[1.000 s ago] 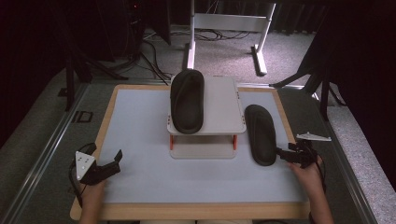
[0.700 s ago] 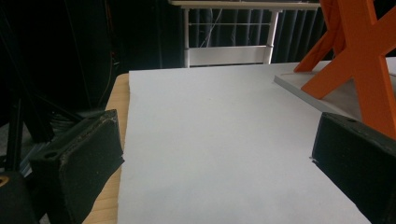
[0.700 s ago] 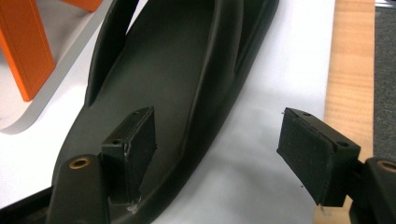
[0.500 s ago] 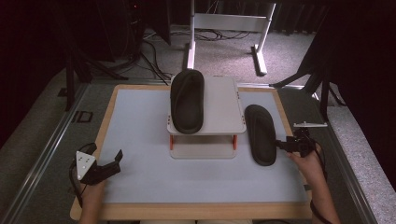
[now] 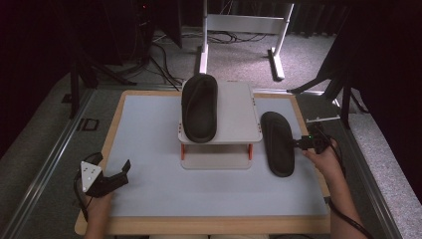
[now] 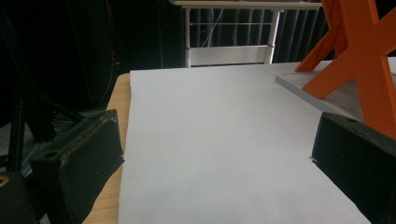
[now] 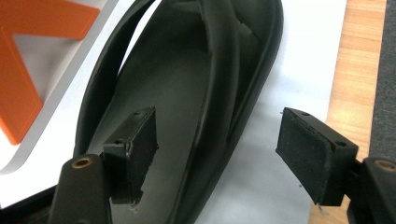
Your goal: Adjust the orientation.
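Observation:
One black sandal lies on top of a small white rack with orange legs. A second black sandal lies on the pale mat just right of the rack. My right gripper comes at it from the right, open. In the right gripper view one pad hangs over the sandal's footbed and the other pad over the mat outside. The sandal's side rim runs between them and neither pad presses on it. Its jaws have narrowed slightly. My left gripper rests open at the mat's front left, holding nothing.
The mat covers a wooden-edged table. The rack's orange cross-leg stands to the right ahead of the left gripper. A white stand and cables lie on the floor beyond the table. A dark frame leg stands at the right.
My right hand has slid toward the far side along the right edge of the sandal on the mat, rising slightly. The left gripper and both sandals have stayed put.

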Tool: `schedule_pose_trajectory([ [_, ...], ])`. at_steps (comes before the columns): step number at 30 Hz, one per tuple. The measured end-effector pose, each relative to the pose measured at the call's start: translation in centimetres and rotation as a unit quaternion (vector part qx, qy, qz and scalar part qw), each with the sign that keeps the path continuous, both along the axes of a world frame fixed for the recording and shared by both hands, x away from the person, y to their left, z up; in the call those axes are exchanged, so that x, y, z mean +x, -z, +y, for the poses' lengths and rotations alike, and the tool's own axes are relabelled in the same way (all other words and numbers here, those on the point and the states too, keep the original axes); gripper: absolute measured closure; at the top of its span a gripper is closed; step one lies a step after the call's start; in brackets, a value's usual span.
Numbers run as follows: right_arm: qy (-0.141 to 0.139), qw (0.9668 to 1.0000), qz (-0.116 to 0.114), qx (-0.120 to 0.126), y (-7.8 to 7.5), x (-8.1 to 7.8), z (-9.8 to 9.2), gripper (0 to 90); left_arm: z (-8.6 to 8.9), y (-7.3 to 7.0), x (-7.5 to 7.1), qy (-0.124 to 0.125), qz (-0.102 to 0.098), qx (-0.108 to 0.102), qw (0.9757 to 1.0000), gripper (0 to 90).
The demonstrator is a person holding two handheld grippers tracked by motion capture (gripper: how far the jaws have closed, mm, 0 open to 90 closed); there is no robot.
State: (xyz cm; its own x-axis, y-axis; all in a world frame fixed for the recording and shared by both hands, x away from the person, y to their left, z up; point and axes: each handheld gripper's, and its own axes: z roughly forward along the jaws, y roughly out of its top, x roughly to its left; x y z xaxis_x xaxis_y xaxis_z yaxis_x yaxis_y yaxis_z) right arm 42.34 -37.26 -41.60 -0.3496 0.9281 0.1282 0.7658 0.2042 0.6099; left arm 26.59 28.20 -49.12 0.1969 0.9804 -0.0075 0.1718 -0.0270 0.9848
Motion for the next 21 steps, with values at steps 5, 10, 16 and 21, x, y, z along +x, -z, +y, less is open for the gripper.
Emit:
schedule_pose_trajectory([
  [5, -0.002, 0.9999, 0.006, -0.012, -0.5, 1.2, 0.3, 27.9, 0.0, 0.0, 0.0, 0.001, 0.001, 0.001, 1.0, 1.4],
  [10, -0.008, 0.9995, 0.019, -0.023, -0.7, 2.3, 0.8, 31.1, 0.0, 0.0, 0.0, 0.001, 0.001, 0.001, 1.0, 1.4],
  [16, -0.01, 0.9989, 0.034, -0.031, -0.8, 3.5, 1.5, 35.3, 0.0, 0.0, 0.1, 0.002, 0.002, 0.001, 1.0, 1.5],
  [21, -0.017, 0.998, 0.051, -0.032, -1.0, 4.5, 2.0, 46.6, 0.0, 0.0, 0.1, 0.002, 0.002, 0.0, 1.0, 1.5],
])
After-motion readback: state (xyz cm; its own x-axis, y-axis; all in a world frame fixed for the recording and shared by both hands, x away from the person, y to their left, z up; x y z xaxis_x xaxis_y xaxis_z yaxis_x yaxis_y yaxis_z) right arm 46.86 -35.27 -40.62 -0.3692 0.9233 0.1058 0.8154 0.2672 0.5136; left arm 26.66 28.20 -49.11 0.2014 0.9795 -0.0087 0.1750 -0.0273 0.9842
